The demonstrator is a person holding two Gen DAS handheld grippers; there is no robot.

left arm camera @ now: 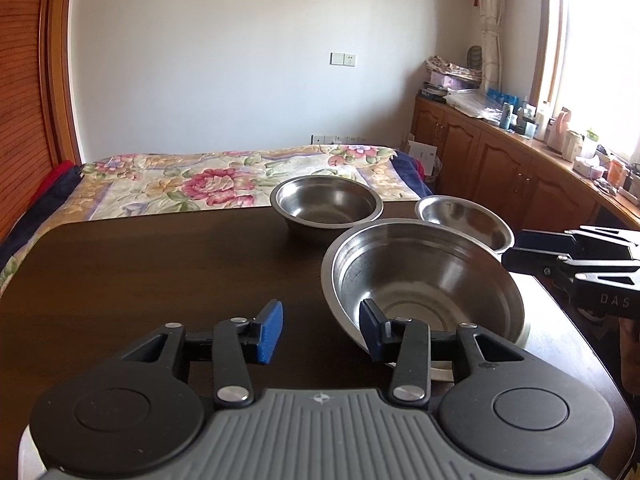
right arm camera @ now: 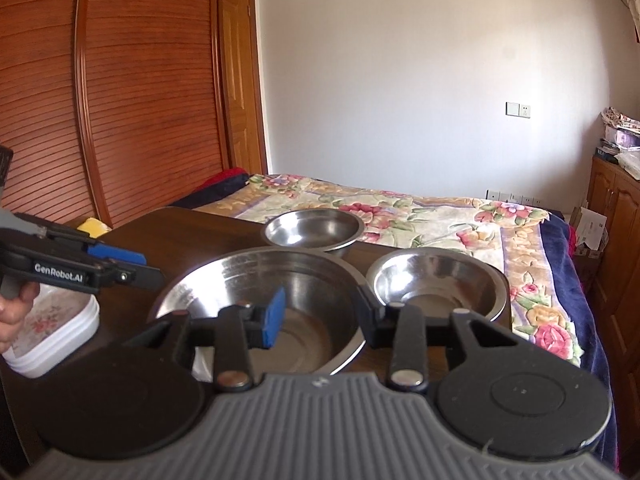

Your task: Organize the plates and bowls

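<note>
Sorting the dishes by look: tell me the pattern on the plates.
White plates with a faded pink floral print, seen best in the right wrist view.

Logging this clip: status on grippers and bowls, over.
Left hand-held gripper open, empty. Right hand-held gripper open, empty. Three steel bowls apart on table, unstacked. Plates stacked left. Nothing blocking.

The left claw [left arm camera: 321,330] hangs spread over the dark worktop [left arm camera: 160,272], its right pad at the big steel bowl's [left arm camera: 424,280] near rim. Two smaller steel bowls [left arm camera: 326,204] [left arm camera: 464,220] sit beyond it. The right claw [left arm camera: 516,248] pokes in beside the big bowl.
</note>
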